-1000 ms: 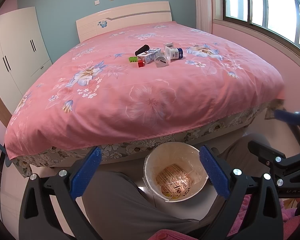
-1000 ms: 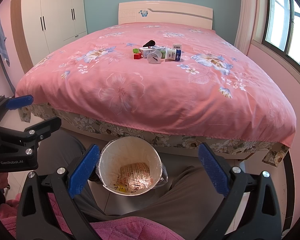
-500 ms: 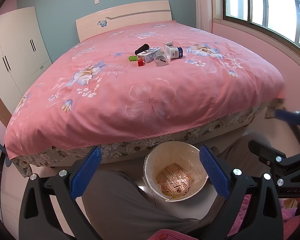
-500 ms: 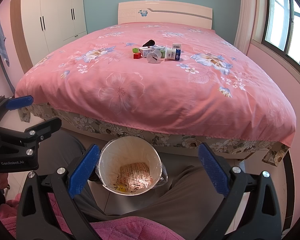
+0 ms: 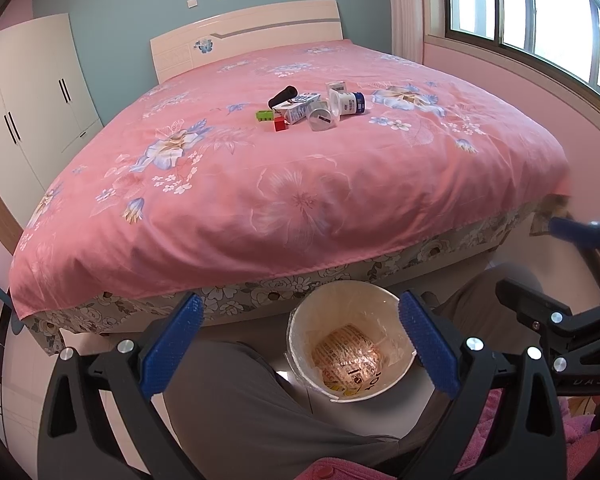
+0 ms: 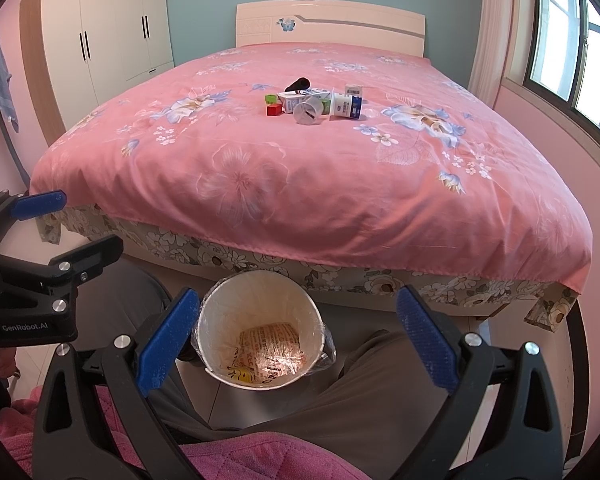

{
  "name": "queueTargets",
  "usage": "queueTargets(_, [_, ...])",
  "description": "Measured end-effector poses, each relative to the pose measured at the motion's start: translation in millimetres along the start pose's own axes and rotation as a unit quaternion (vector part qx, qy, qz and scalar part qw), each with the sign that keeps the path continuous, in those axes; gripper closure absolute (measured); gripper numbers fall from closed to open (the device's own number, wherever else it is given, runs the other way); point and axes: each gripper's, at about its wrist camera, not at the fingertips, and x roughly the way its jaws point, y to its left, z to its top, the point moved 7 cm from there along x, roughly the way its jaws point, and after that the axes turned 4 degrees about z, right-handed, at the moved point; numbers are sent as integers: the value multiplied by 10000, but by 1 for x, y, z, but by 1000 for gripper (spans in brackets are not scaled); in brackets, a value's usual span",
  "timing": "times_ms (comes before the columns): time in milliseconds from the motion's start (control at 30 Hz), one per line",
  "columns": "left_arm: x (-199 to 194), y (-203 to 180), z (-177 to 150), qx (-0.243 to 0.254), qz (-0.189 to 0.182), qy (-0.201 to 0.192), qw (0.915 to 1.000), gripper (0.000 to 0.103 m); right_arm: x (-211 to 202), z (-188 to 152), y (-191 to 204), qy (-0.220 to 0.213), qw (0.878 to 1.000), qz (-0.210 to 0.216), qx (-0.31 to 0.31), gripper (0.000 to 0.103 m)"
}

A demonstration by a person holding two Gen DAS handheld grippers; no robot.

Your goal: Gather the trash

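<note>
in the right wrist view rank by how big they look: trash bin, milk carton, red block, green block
1. trash bin, though it sits nearest the camera
2. milk carton
3. red block and green block: look alike

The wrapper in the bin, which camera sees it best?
The right wrist view: it looks more straight down into the bin, so the wrapper shows nearly whole. The left wrist view sees the same wrapper more from the side, with its lower edge cut off by the bin's near rim.

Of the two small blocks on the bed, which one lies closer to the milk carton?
The red block. It sits right beside the milk carton, while the green block lies further left, apart from it.
</note>
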Motion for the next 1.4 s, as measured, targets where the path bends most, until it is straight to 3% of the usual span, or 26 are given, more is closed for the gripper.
queueTargets(967, [8,1,2,-42,-70,100,9999,3,4,4,-2,20,10000,-3,-23,7])
queueTargets(1200, [28,7,26,-95,-126,142,9998,3,15,39,-14,-77,9999,-84,55,7])
queueTargets(1400, [53,21,70,-85,-22,129,9999,3,28,94,-32,-276,9994,-191,28,7])
